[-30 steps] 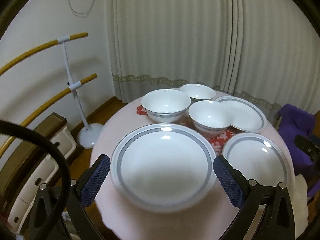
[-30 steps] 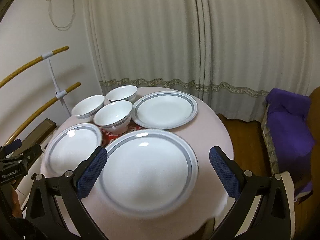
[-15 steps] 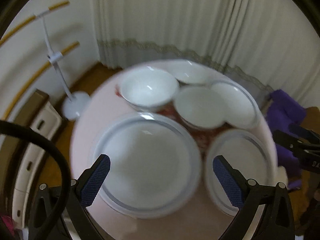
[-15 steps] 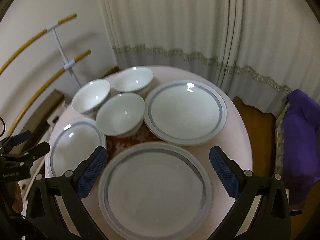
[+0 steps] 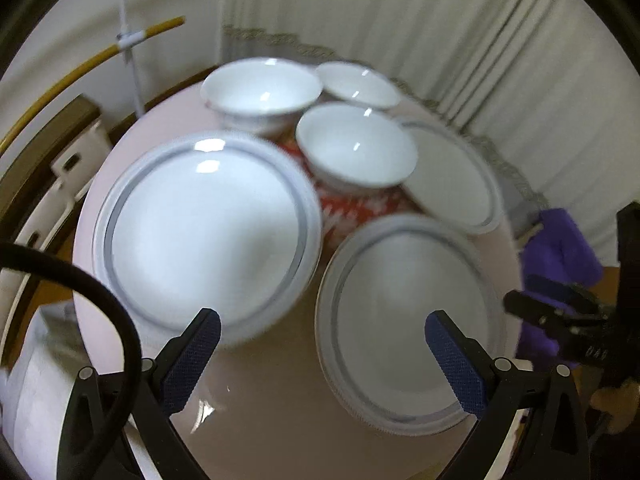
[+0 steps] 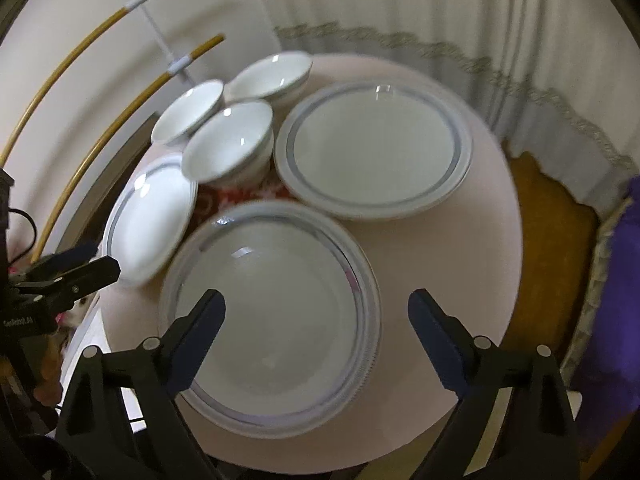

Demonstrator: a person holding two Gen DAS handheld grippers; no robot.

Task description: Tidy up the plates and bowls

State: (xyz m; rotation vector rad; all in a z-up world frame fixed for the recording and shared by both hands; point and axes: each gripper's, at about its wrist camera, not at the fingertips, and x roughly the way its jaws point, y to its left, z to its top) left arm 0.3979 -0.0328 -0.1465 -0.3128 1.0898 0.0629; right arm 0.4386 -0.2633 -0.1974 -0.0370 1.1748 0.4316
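- The round pink desk [image 6: 460,264] held three plates and three bowls.
- The near plate [image 6: 272,300] lay at the front of the desk, right below the right gripper [image 6: 317,312].
- The right gripper's jaws stood wide apart and were closing a little. Nothing was pressed between them; the near plate showed in the gap below.
- The far plate [image 6: 374,152] lay behind the near plate, close to the curtain [image 6: 400,4]. The two plates sat just beside each other.
- The left plate [image 5: 204,228] lay on the other side of the desk. In the left wrist view it was blurry.
- The left gripper [image 5: 322,342] hung over the bare desk between the left plate and the near plate [image 5: 408,324]. Its jaws were wide apart and held nothing.
- The three bowls sat close together at the back of the desk.
- The middle bowl [image 6: 232,142] stood nearest the plates, on a red patterned mat [image 6: 240,198].
- The left bowl [image 6: 188,112] and the back bowl [image 6: 272,74] stood behind it, side by side.
- All bowls were upright and empty, and all the dishes were white with a grey ring.
- A purple cloth [image 6: 616,300] lay off to the right of the desk.
- Yellow curved poles [image 6: 88,32] stood by the wall on the left.
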